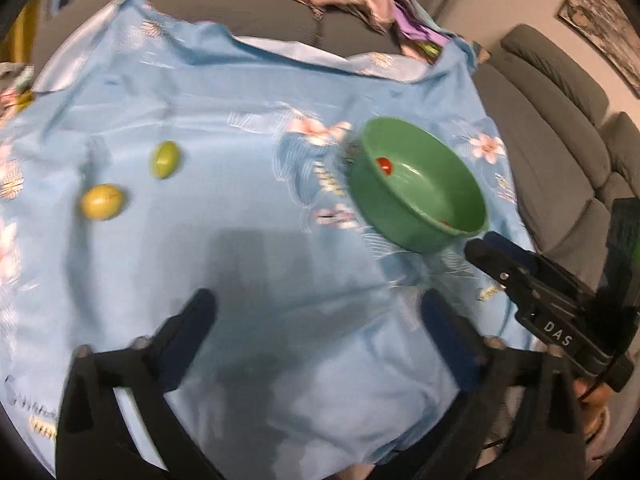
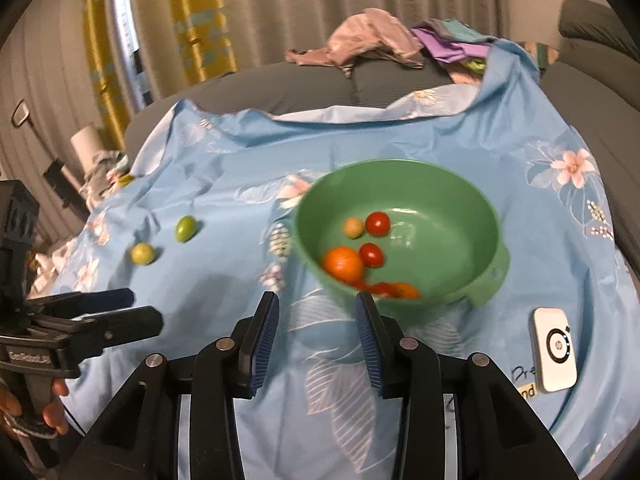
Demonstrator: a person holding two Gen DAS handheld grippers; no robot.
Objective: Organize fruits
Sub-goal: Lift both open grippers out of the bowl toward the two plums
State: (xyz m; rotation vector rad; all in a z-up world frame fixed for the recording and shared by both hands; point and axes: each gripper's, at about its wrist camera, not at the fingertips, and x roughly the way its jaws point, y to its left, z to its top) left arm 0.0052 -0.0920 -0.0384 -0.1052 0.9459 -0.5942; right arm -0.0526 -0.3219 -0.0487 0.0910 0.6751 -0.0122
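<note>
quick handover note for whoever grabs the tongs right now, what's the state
Left tongs: open, empty, above bare cloth short of the two loose fruits.
Right tongs: open, empty, just in front of the green bowl.
Done: the bowl already holds an orange, red tomatoes and a few more small fruits.
Left: the green fruit and the yellow-green fruit lie on the blue floral cloth, left of the bowl. They likely go in next.
A white device sits on the cloth to the right of the bowl.

Bare cloth [image 2: 224, 184] around two green fruits [image 2: 143, 254]; bowl [image 2: 460, 184] right.
</note>
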